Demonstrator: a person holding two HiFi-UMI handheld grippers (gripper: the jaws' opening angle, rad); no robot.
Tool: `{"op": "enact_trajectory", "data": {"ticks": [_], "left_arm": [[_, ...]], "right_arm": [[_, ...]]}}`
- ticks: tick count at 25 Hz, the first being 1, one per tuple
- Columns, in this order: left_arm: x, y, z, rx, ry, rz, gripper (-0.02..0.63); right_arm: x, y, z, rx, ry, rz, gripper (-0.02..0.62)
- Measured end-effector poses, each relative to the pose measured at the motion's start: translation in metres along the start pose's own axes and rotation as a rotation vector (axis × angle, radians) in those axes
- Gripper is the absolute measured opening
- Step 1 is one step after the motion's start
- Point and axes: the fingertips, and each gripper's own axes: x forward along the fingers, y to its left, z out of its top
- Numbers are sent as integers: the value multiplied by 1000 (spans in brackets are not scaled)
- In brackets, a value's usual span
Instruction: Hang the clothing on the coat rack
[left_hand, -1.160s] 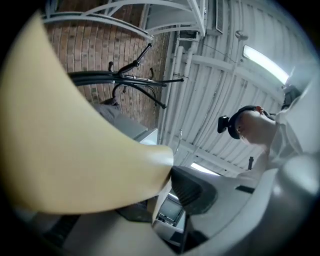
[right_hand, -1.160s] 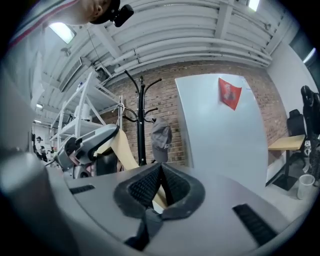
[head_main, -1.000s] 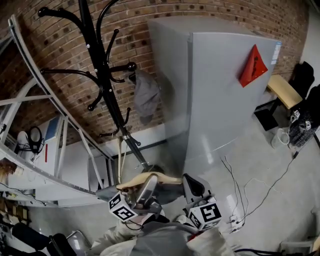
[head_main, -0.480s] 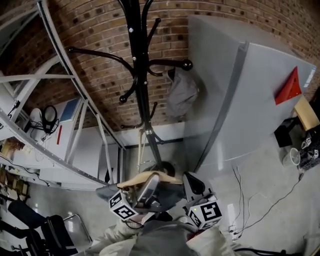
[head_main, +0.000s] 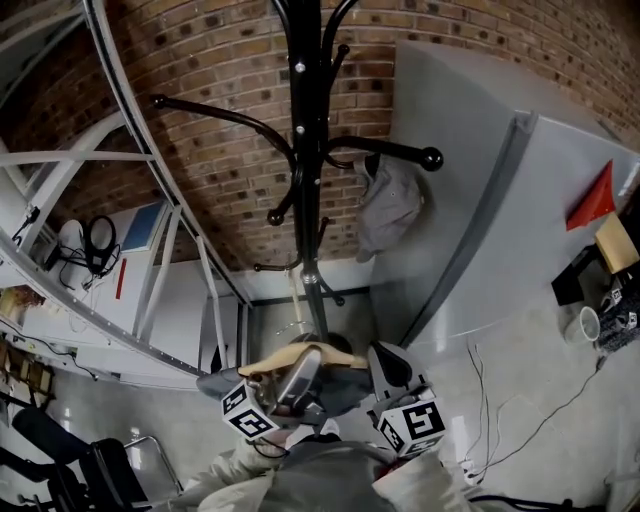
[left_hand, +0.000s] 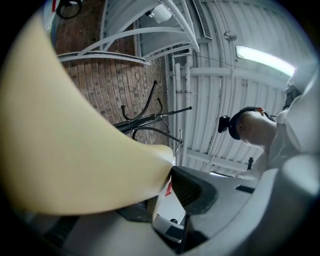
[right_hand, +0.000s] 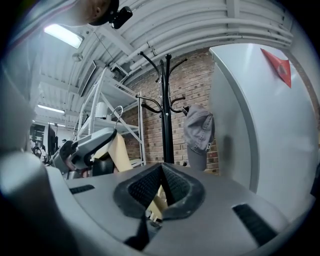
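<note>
The black coat rack (head_main: 305, 150) stands against the brick wall, straight ahead of me, with a grey cap (head_main: 390, 205) hanging on one of its right hooks. Low in the head view, my left gripper (head_main: 290, 372) is shut on a beige cloth item (head_main: 300, 355). In the left gripper view this beige cloth item (left_hand: 75, 150) fills the left side, pressed against the dark pad (left_hand: 192, 190). My right gripper (head_main: 383, 362) is at the cloth's right end. Its jaws (right_hand: 162, 167) meet at the tips, with beige cloth (right_hand: 159, 202) showing between them. The rack (right_hand: 166, 115) and cap (right_hand: 197, 130) lie ahead of it.
A tall grey cabinet (head_main: 520, 220) with a red triangle (head_main: 595, 198) stands right of the rack. White metal shelving (head_main: 150, 280) runs along the left. Cables (head_main: 500, 400) and a mug (head_main: 588, 323) lie on the floor at right, and a chair (head_main: 100, 470) is at lower left.
The head view has swung so the rack now stands nearly upright at centre and looks closer. Both grippers keep their hold on the beige cloth, low in the frame.
</note>
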Motion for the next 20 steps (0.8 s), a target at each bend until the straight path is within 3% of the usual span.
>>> {"op": "enact_trajectory", "data": {"ticks": [20], "left_arm": [[-3,35,41,-13,5,-68,117]], "right_arm": [[55,25,9,-65,-13,-51,25]]}}
